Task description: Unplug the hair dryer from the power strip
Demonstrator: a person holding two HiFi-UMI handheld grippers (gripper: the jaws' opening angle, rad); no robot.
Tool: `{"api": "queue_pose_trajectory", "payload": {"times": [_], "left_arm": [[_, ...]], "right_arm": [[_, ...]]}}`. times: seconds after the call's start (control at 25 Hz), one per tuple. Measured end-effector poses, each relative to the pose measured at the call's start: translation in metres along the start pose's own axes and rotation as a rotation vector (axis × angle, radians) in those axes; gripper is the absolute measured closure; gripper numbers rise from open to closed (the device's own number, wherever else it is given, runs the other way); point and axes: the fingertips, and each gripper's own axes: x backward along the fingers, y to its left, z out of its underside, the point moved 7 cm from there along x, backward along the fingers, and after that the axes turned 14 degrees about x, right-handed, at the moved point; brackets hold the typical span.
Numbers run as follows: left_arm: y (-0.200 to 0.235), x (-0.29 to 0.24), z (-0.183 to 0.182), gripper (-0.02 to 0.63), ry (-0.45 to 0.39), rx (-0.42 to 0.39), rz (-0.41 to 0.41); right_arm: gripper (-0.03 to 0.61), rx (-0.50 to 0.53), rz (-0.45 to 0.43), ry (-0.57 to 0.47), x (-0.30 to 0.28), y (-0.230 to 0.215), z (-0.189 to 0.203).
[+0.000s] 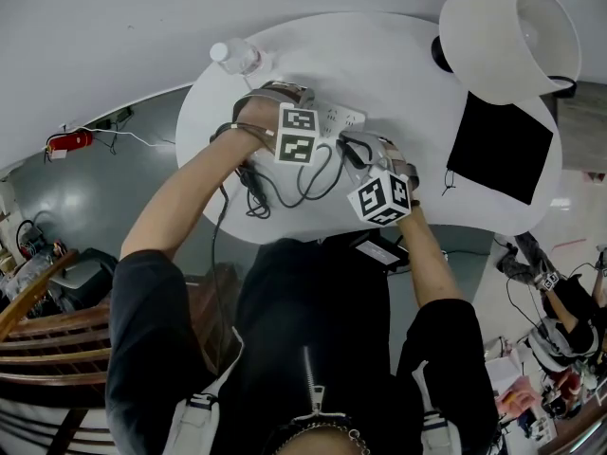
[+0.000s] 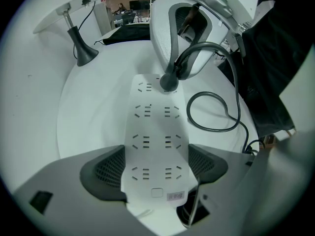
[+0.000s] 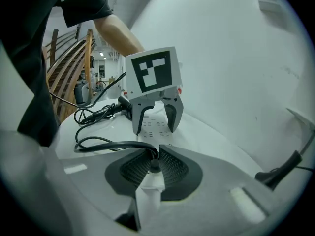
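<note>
While the left gripper (image 2: pixel 155 167) clamps the near end of the white power strip (image 2: pixel 155 127) on the round table (image 2: pixel 83 117), the right gripper (image 3: pixel 153 167) pinches the black plug (image 2: pixel 168 82) seated in its far socket, its cord (image 2: pixel 215 131) looping right.

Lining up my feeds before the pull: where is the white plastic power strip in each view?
Head view: white plastic power strip sits upper centre, sockets showing.
Left gripper view: it runs up the middle from between the jaws.
Right gripper view: mid-frame, under the left gripper.
Shared landmark: the looping black cord.
</note>
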Motion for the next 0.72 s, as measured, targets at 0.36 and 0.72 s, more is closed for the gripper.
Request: {"api": "queue_pose_trajectory", "payload": {"times": [0.36, 0.72], "left_arm": [[0.000, 0.001, 0.001, 0.229, 0.005, -0.003, -0.002], [0.000, 0.001, 0.000, 0.229, 0.010, -0.003, -0.006]], "right_arm": [[0.529, -0.013, 0.040, -0.056, 0.006, -0.016, -0.017], [0.529, -0.040, 0.019, -0.059, 0.007, -0.012, -0.017]]}}
